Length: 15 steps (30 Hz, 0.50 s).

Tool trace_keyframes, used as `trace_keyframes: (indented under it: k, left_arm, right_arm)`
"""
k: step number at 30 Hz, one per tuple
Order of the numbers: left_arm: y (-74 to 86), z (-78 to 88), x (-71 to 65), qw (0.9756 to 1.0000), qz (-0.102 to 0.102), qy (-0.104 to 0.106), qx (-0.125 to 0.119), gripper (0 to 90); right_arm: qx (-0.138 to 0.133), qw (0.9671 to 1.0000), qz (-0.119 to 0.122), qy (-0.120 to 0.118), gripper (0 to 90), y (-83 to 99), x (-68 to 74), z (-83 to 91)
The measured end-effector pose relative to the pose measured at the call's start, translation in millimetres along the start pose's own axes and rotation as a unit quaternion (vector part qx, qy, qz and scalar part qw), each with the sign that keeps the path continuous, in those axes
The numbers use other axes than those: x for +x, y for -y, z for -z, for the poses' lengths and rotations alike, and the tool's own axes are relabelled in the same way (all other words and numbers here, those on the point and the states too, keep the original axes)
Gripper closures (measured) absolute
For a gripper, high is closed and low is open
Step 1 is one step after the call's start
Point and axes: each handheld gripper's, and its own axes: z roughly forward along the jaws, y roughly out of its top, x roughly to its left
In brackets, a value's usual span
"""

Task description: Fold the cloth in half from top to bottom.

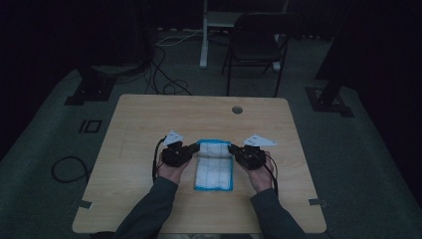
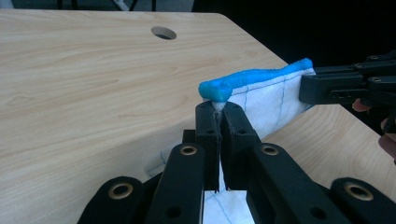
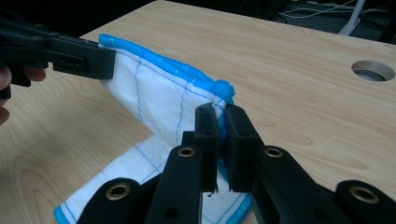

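Observation:
A white cloth [image 1: 214,169] with a blue hem and thin blue grid lines lies on the wooden table [image 1: 149,119], its far edge lifted. My left gripper [image 1: 193,147] is shut on the far left corner of that edge; in the left gripper view the jaws [image 2: 218,109] pinch the cloth [image 2: 271,100] just below the blue hem. My right gripper [image 1: 232,148] is shut on the far right corner; in the right gripper view its jaws [image 3: 220,112] clamp the cloth [image 3: 159,98] at the hem. The raised edge stretches between both grippers, and the near part rests flat.
A round cable hole [image 1: 237,109] sits in the table's far side. Behind the table stand a dark folding chair [image 1: 256,45] and a white stand leg [image 1: 204,35]. Cables [image 1: 164,74] lie on the floor, with dark stand bases at left and right.

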Motion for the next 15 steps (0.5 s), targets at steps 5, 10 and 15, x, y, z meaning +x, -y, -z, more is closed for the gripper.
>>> trace_keyframes:
  k: [5, 10, 15]
  left_arm:
    - [6.4, 2.2, -1.5, 1.0, 0.001, 0.001, 0.002, 87.2]
    - [13.4, 4.6, -3.0, 1.0, 0.007, 0.003, 0.002, 87.3]
    - [18.5, 6.5, -4.5, 0.9999, 0.009, 0.006, 0.004, 87.3]
  right_arm:
    - [0.002, 1.0, -0.004, -0.004, 85.4, 6.0, 1.7, 0.6]
    - [0.004, 1.0, -0.002, -0.007, 85.3, 10.6, 5.5, 2.6]
    - [0.007, 0.9999, -0.005, -0.011, 85.4, 16.4, 8.0, 4.4]
